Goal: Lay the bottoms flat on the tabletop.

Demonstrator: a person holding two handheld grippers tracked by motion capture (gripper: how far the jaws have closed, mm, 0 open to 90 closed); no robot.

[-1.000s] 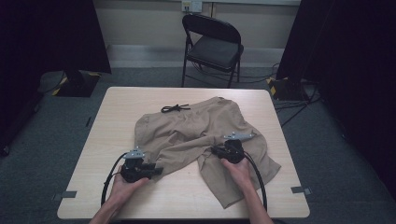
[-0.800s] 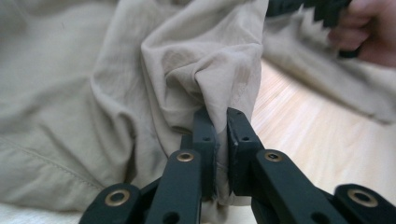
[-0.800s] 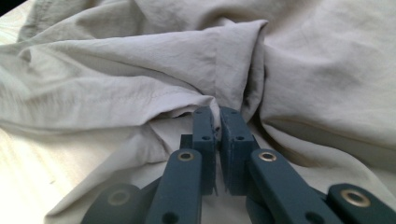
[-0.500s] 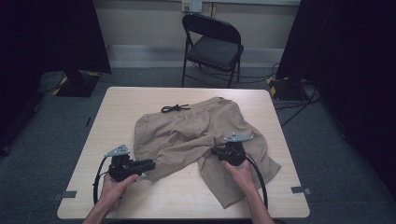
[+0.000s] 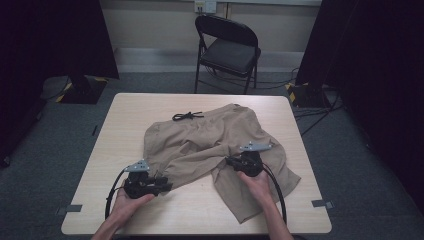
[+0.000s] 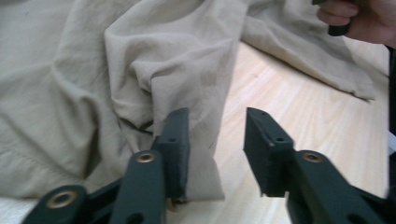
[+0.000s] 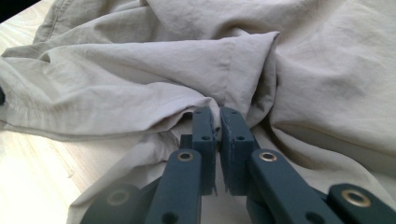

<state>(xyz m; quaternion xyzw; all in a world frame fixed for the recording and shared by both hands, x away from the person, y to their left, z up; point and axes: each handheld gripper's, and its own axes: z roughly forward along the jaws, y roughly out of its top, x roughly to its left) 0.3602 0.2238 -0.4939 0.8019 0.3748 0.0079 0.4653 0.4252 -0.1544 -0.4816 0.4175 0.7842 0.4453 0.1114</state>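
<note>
Crumpled khaki shorts lie in the middle of the light wooden table, with a black drawstring at the far waistband. My left gripper sits at the near left leg's hem. In the left gripper view, the left gripper has just been opening. The hem rests against one jaw, and the other stands clear of it. At the crotch, my right gripper is shut on a fold of the cloth, and its jaws are nearly together around the fabric.
A black folding chair stands beyond the table's far edge. Bare tabletop stretches along the left side and the near edge between my hands. Black cables trail from both grippers toward the near edge.
The left gripper's jaws have parted off the leg hem, after the hand shifted slightly left. The right gripper keeps its grip in the same place.
</note>
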